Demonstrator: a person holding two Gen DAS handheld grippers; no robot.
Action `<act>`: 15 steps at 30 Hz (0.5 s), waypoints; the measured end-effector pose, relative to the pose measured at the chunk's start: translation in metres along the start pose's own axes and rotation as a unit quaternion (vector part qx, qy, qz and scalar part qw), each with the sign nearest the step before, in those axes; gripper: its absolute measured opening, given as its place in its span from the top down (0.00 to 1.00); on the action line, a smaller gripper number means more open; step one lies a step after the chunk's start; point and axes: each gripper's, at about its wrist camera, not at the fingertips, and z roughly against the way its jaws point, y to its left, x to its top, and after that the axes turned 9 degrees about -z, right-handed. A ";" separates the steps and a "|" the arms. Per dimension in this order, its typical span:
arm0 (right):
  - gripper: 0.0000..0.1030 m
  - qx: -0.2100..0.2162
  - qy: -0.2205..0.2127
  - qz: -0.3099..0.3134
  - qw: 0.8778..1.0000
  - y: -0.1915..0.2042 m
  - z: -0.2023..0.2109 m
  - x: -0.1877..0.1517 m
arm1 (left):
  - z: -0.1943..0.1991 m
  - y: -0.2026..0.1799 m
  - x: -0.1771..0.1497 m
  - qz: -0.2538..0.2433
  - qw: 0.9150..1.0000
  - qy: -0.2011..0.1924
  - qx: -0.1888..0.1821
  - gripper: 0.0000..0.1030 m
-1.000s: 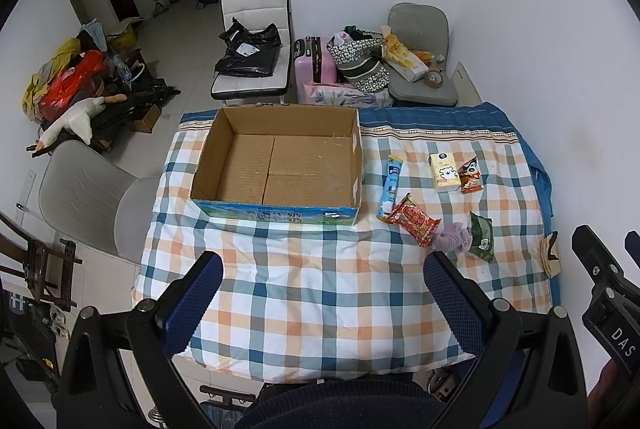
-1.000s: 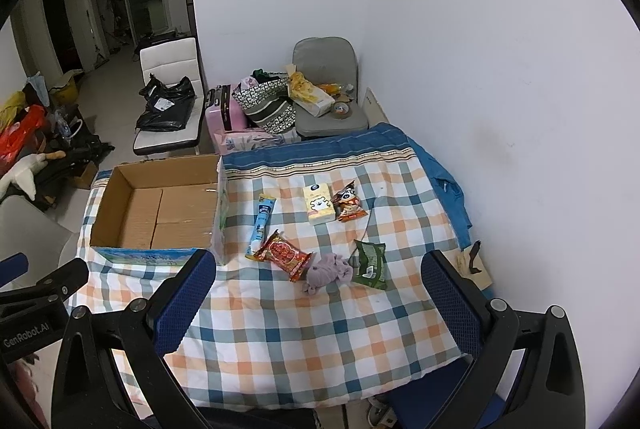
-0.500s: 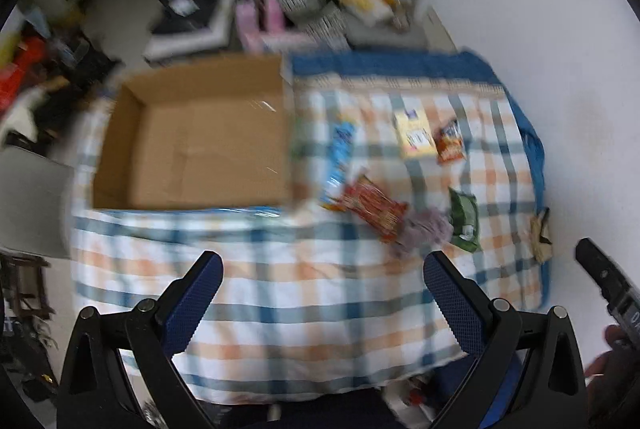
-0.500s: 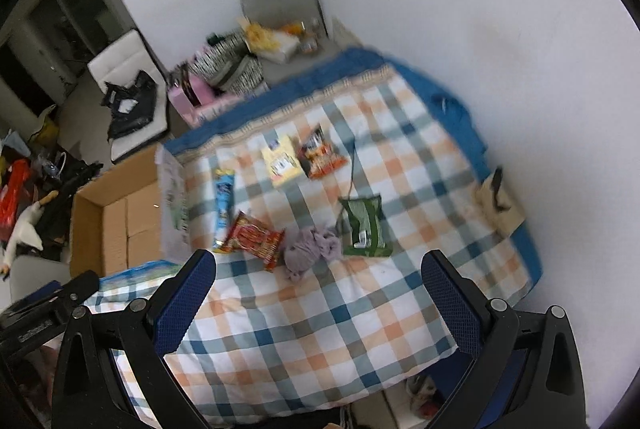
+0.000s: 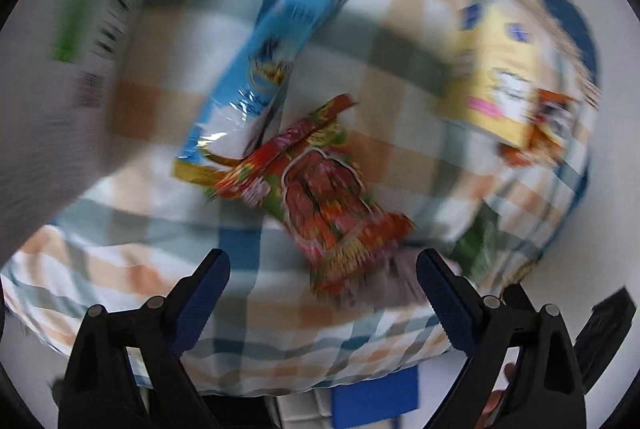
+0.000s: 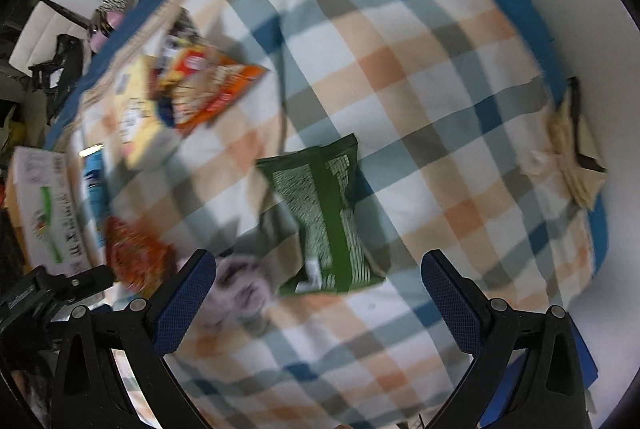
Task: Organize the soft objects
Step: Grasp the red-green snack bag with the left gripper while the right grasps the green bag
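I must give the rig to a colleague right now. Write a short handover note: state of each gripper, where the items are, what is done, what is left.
Left gripper: open, holding nothing, above the red snack packet.
Right gripper: open, holding nothing, above the green packet.
On the checked cloth: blue packet, yellow pack, orange packet, purple soft item.
Cardboard box stands at the left of the cloth.
Done: nothing grasped.
Left: all six items, probably for the box.

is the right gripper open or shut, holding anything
Open and empty. In the right wrist view the right gripper has its blue pads spread wide, with the green snack packet lying flat on the checked cloth beyond them.
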 end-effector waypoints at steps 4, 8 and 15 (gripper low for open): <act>0.00 -0.005 0.037 -0.011 0.999 -0.004 -0.036 0.014 | -0.034 -0.003 0.014 0.034 0.999 0.025 -0.004 0.07; 0.01 -0.013 0.078 -0.015 0.997 -0.006 -0.069 0.019 | -0.045 -0.015 0.017 0.029 0.999 0.015 0.023 0.11; 0.36 -0.015 0.118 -0.030 0.992 -0.020 -0.107 0.012 | -0.043 -0.037 0.004 -0.023 0.997 -0.003 0.074 0.54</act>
